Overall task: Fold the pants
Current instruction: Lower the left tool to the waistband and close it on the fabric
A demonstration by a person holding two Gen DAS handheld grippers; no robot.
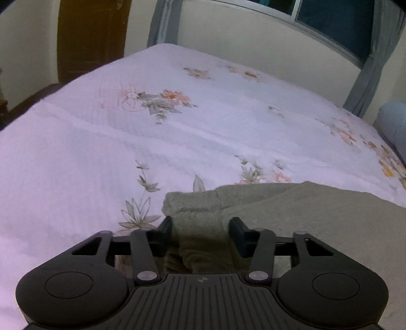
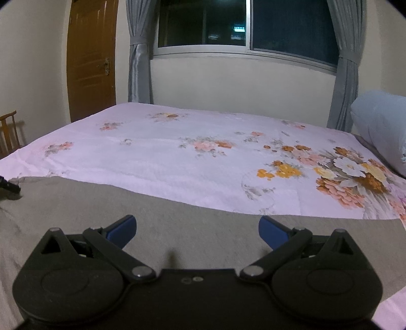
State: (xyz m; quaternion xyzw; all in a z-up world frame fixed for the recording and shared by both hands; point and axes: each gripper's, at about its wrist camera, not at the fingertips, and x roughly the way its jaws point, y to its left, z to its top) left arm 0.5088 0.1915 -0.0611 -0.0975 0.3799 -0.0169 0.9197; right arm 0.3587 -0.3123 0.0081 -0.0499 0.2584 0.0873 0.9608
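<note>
- Along the near edge of the bed (image 2: 177,162), grey pants (image 2: 177,223) lying flat, unfolded.
- Left gripper (image 1: 200,226) pinching a bunched pants end.
- Right gripper (image 2: 196,228) hovering spread wide; folding barely starting.

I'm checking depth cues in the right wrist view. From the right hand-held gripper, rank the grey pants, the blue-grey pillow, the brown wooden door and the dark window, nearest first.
1. Grey fabric pants: directly under the right hand-held gripper, on the floral bedsheet.
2. Blue-grey pillow: right bed edge.
3. Brown wooden door, far left, and dark window, far wall: too close to call.
</note>
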